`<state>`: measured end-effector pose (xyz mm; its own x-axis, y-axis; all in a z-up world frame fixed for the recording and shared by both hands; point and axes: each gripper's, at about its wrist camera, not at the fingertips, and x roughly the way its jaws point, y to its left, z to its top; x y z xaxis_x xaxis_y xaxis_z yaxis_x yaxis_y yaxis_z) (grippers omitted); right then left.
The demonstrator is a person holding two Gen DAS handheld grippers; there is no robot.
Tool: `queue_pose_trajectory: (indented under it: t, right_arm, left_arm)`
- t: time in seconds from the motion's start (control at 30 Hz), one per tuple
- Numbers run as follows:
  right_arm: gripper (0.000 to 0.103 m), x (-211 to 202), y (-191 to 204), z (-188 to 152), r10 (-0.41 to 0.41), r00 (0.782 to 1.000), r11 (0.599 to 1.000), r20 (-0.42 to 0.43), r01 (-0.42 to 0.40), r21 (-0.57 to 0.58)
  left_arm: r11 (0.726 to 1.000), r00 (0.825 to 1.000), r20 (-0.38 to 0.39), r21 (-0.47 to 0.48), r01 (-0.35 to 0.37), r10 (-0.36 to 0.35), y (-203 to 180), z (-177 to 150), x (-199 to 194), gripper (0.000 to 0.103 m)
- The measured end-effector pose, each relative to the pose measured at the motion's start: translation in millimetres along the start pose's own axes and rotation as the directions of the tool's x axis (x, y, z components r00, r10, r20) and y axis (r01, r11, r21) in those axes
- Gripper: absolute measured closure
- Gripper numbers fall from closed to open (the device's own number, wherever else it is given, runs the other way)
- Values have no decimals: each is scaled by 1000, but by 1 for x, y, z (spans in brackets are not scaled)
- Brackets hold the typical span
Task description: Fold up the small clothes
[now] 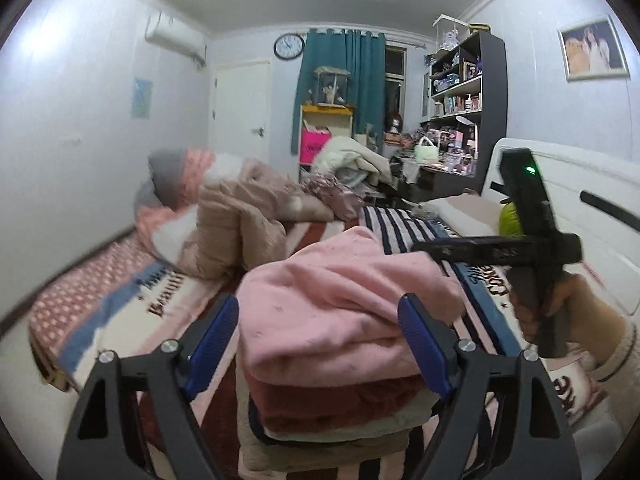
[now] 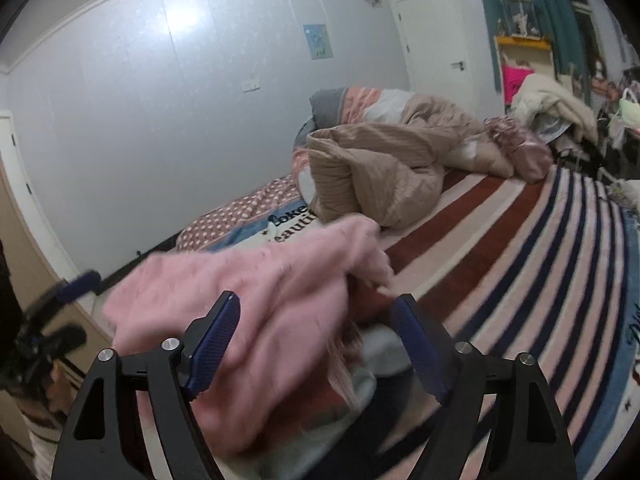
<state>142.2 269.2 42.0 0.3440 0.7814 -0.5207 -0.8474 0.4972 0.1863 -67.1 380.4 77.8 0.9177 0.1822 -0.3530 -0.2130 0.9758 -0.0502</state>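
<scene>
Blue pads of your left hand-held gripper (image 1: 320,344) stand wide, holding nothing, 1 on each side of the pink top (image 1: 340,300). It lies on a stack of folded clothes (image 1: 344,416) on the striped bed (image 2: 520,240). Your right hand-held gripper (image 2: 316,346) is wide and empty too. Pat the bumpy top flat and line up its edges with the stack.

This is looking like a bedroom in a home, with a bed (image 1: 404,220) wearing a striped blanket, a puffy quilt (image 2: 384,168) lying on it, a round clock (image 1: 289,46) hanging by green curtains (image 1: 340,80), and shelves (image 1: 460,80) holding toys and little things.
</scene>
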Motion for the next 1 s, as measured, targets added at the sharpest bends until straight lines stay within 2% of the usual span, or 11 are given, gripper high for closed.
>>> queue_pose_trajectory:
  t: [0.1,0.2,0.33,0.4,0.5,0.57,0.6,0.7,0.8,0.83,1.0]
  right_arm:
    - [24,-35,-12,-37,-36,999,999,40,36,16]
    - [22,-72,-27,-82,-90,994,996,65,88,30]
    - [16,-120,-48,-140,-216,973,976,76,218,-19]
    - [16,-147,-61,-168,-320,944,945,87,324,-47]
    - [6,-186,-81,-205,-422,899,903,116,428,-30]
    - [1,-211,-91,-227,-488,860,869,150,494,-6]
    - [0,-222,-95,-238,-529,832,844,167,536,1]
    - [0,-245,-105,-258,-598,774,794,209,607,24]
    - [0,-259,-110,-269,-630,737,764,246,645,24]
    - [0,-260,-111,-270,-627,735,765,256,644,24]
    - [0,-262,-127,-276,-596,755,794,272,605,61]
  left_arm:
    - [999,999,33,35,-14,13,-38,-13,-7,18]
    - [998,998,68,64,6,-11,-88,-32,-6,17]
    - [995,994,93,84,47,-55,-155,-52,8,9]
    - [993,992,107,97,63,-73,-191,-62,17,8]
    - [990,984,138,101,98,-112,-249,-77,29,1]
    - [990,983,144,91,104,-116,-280,-86,36,1]
    - [991,982,148,85,106,-118,-295,-91,39,1]
    - [990,980,152,85,112,-124,-328,-102,46,1]
    - [989,980,145,79,124,-134,-349,-110,54,1]
    - [989,981,141,76,127,-136,-349,-112,57,1]
    - [991,986,114,68,116,-123,-352,-117,72,1]
